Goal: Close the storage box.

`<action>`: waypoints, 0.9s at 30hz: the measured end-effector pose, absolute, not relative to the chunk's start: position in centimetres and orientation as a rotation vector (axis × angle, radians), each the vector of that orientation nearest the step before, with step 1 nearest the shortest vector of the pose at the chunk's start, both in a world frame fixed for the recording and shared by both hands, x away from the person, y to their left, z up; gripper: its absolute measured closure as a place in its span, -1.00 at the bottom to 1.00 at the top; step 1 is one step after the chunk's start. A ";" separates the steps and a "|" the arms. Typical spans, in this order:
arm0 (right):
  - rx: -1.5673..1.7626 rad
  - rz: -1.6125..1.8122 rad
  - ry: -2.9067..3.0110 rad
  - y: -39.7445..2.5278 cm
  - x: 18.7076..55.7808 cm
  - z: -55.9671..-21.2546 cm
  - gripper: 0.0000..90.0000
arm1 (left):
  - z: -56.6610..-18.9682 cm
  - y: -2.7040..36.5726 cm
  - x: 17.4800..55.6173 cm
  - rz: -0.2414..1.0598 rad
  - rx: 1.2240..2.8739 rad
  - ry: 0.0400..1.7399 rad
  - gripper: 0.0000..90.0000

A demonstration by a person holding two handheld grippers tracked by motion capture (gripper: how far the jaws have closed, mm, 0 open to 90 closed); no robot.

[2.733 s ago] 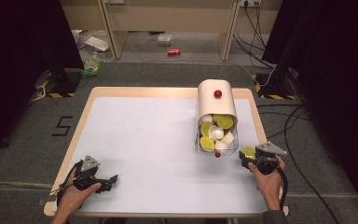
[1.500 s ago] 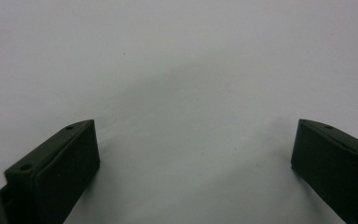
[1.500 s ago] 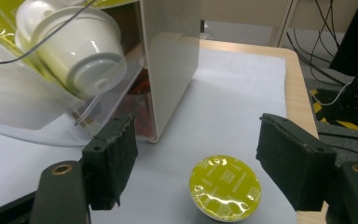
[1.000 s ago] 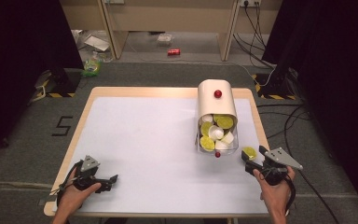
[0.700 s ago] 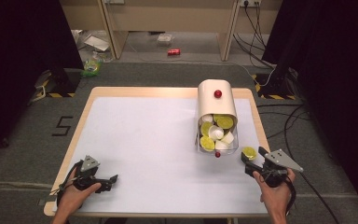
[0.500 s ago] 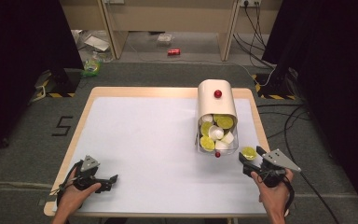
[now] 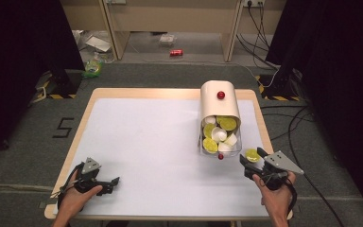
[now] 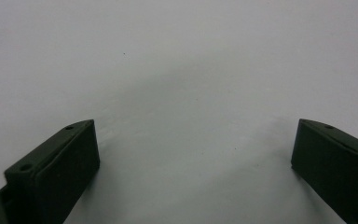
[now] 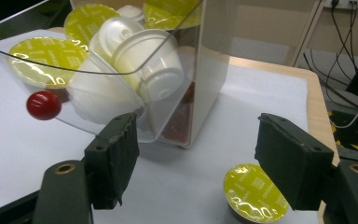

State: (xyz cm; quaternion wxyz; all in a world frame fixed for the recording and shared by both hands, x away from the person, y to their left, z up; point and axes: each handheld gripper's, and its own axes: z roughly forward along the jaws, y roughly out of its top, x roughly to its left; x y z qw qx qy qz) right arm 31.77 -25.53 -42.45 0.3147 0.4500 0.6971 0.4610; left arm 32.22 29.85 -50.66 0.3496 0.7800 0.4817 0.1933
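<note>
Nearest to me, at the front edge of the table [image 7: 137, 118], the person's two hands each hold a tool. The left gripper [image 7: 111, 182] rests low on the white tabletop at the front left corner, its jaws spread wide with nothing but bare surface between them, as the left gripper view [image 8: 191, 158] shows plainly. Well apart from it, at the front right, the right gripper [image 7: 251, 163] is also spread open, and a loose coffee capsule [image 7: 252, 154] with a yellow-green foil lid sits on the table between its jaws. In the right gripper view that capsule [image 9: 254, 193] lies close to the right-hand jaw, foil side up, while the left-hand jaw stands near the clear front of the dispenser [image 9: 168, 93]; I cannot tell whether either jaw touches anything. Just beyond the capsule stands the dispenser [image 7: 220, 113], a cream-topped box with a small red knob on top and a clear drawer at its front, heaped with white and yellow-lidded capsules. Behind the table, a grey floor with cables and a red can [image 7: 176, 52]
</note>
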 end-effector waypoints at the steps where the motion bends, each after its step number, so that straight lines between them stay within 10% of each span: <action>1: 1.182 1.218 1.838 -25.5 31.8 -42.4 -0.33 | -50.7 29.8 32.2 0.500 2.021 1.248 -1.00; 27: 1.136 1.225 1.827 -23.5 32.2 -42.2 -0.29 | -50.7 29.8 32.2 0.502 2.022 1.248 -1.00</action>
